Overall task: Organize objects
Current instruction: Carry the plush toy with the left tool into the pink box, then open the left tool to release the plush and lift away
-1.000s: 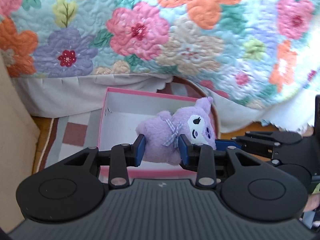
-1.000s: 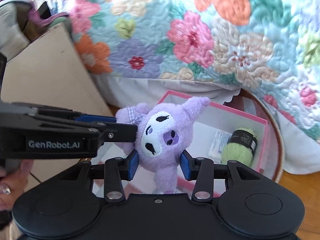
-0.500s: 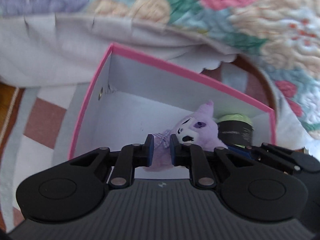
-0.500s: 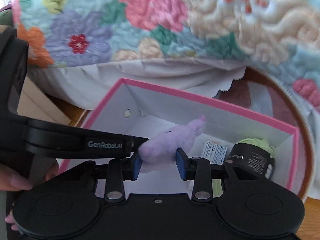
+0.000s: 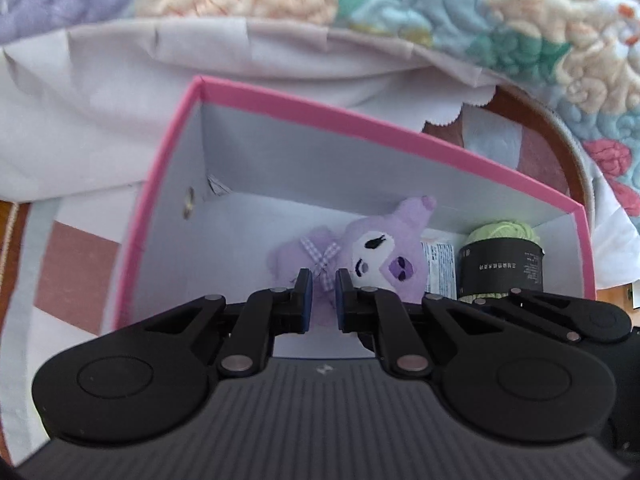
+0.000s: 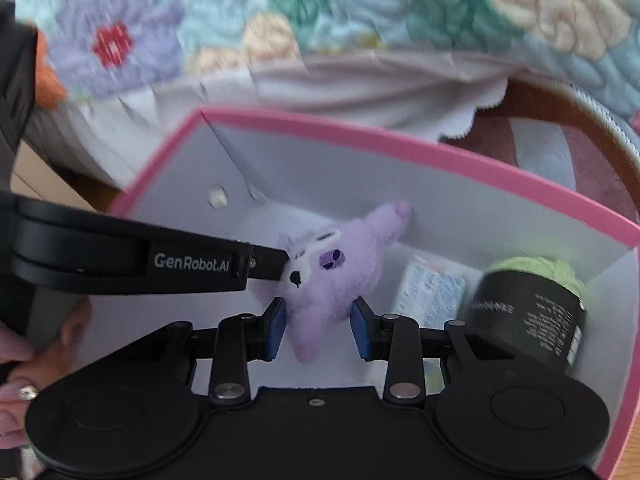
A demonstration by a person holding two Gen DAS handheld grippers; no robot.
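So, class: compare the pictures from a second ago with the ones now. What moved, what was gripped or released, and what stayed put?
Both grippers carried the purple plush toy down from above the pink box into it, squeezing tighter on the way. The left gripper pinches its body by the gingham bow; the right gripper clamps its lower part. Nothing was released. The green yarn ball and small packet stayed in the box.

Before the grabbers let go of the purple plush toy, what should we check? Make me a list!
1. Purple plush toy is inside the pink-rimmed cardboard box: ok.
2. Left gripper is shut on the toy's body: ok.
3. Right gripper is shut on the toy: ok.
4. Toy rests on the box floor: cannot tell.
5. Toy is clear of the green yarn ball with the black label: ok.
6. Toy is off the small white printed packet: cannot tell.
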